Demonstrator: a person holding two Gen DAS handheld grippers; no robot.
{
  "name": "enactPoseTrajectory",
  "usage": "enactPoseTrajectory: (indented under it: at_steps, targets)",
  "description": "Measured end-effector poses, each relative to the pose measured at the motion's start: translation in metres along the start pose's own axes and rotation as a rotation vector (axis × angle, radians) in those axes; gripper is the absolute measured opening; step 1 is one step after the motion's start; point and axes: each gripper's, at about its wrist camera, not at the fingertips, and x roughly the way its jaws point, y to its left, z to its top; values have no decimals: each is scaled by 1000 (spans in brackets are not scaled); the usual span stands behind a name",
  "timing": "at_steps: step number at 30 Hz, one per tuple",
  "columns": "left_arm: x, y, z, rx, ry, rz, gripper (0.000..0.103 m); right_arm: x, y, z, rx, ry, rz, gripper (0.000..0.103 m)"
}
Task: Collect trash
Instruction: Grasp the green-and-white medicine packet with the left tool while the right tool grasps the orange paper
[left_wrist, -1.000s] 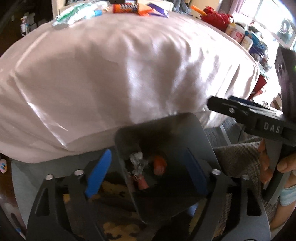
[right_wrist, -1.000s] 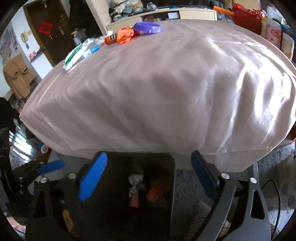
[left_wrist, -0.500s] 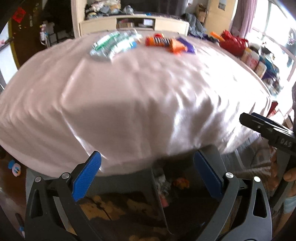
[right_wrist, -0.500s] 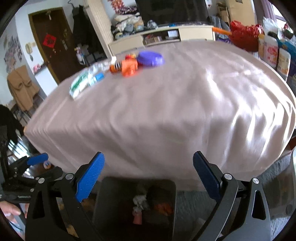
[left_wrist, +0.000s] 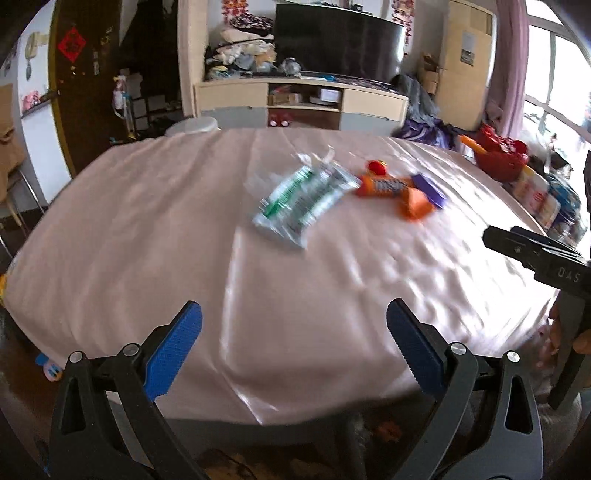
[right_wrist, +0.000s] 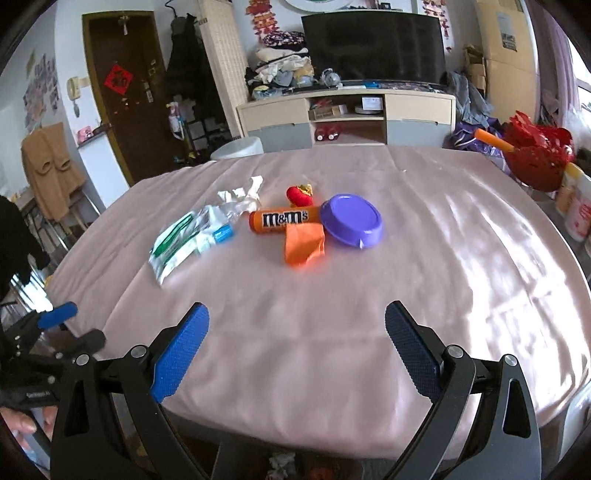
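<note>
Right wrist view: on the worktop (right_wrist: 369, 314), from left to right, a limp, light clear plastic wrapper (right_wrist: 184, 238), probably slippery, is best pinched at an edge, a stiff orange M&M's tube (right_wrist: 284, 219) across its middle, while both grippers' fingers (right_wrist: 181, 354) are spread with nothing between them.

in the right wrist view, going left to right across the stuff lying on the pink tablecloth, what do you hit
clear plastic wrapper → orange m&m's tube → purple lid. The red toy and the orange wrapper overlap the tube's span, so they are left out.
</note>
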Motion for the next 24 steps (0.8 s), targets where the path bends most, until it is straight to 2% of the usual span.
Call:
enactPoseTrajectory:
  at_steps: [6,8,11,15,17,24]
  targets:
    - [31,12,23,9,8,-34,95,40,-4,16,-9,51,-23,95]
    - [44,16,30,4,16,-31,95,49,-4,18,-7,68,-20,88]
    - [63,18,39,8,31,-38,95,65,-2,21,4,97,3,83]
    - [85,14,47,49,51,-33,95,84,-3,24,15,120,-23,78]
    - [96,13,49,57,67,-32,95,90,-4,25,34,126,-15,72]
    - [123,11,56,68,105,-34,92,104,1,33,27,126,-11,63]
